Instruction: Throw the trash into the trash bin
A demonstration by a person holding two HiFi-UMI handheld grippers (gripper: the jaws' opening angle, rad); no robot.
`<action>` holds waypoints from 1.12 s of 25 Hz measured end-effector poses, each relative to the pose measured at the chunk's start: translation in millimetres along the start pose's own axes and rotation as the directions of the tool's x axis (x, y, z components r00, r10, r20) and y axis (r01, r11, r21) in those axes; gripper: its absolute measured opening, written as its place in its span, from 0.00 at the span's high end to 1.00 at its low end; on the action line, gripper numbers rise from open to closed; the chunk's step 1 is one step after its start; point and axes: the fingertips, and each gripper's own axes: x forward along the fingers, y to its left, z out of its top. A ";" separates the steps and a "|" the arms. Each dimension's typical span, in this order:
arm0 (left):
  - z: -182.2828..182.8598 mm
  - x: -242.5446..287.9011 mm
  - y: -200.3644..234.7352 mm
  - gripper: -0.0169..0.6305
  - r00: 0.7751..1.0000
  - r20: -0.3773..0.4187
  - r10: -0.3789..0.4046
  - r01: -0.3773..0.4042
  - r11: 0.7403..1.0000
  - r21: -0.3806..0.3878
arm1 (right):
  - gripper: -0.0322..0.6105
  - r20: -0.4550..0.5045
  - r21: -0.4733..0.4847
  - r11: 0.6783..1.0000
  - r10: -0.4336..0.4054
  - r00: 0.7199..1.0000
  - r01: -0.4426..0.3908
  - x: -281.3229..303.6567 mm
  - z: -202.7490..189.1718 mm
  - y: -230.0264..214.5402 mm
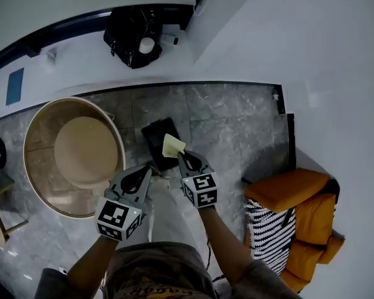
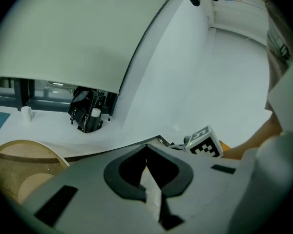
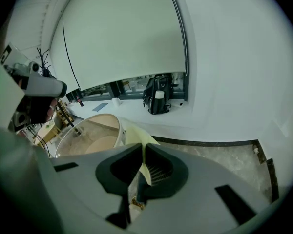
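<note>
Nearest us, the right claw [image 3: 143, 152] is clamped on a pale yellow scrap of paper [image 1: 172, 146], pinched at its lower edge so that the free corner stands up above the tips. The left claw [image 2: 146, 150] is closed too, its tips meeting, with nothing between them that we can make out.

We judge the scrap almost weightless, thin and limp. It is easy to crease but not breakable, and it may flutter or cling when let go, so an edge pinch like this one suits it.

Just beyond and below the claws a small dark rectangular trash bin [image 1: 154, 136] stands on the grey marbled stone floor [image 1: 230, 123], with the scrap above its near rim. To the left is a low round counter [image 1: 31, 136], wood-rimmed and glassy on top. To the right are smooth orange cushions [image 1: 287, 189] and a black-and-white woven pillow [image 1: 268, 229]. Farthest away, a black bag [image 1: 134, 36] sits on a white ledge.
</note>
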 end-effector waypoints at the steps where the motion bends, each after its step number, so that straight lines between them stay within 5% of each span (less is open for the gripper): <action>1: -8.1 6.4 5.6 0.95 1.000 0.000 0.007 -0.007 1.000 -0.008 | 0.89 -0.007 -0.001 1.000 0.000 1.000 0.000 8.3 -9.0 -3.3; 15: -116.4 76.1 49.2 0.95 0.999 -0.031 0.036 -0.040 0.990 -0.137 | 0.89 -0.123 0.002 1.000 0.011 0.992 -0.011 112.9 -134.8 -41.6; 25: -147.3 81.6 53.4 0.95 0.997 -0.064 0.035 -0.046 0.981 -0.186 | 0.89 -0.184 -0.026 0.999 0.030 0.983 -0.035 142.2 -162.8 -49.6; 28: -149.1 82.3 52.4 0.95 0.998 -0.063 0.031 -0.042 0.981 -0.191 | 0.78 -0.197 -0.022 0.999 0.030 0.980 -0.035 147.2 -167.0 -50.7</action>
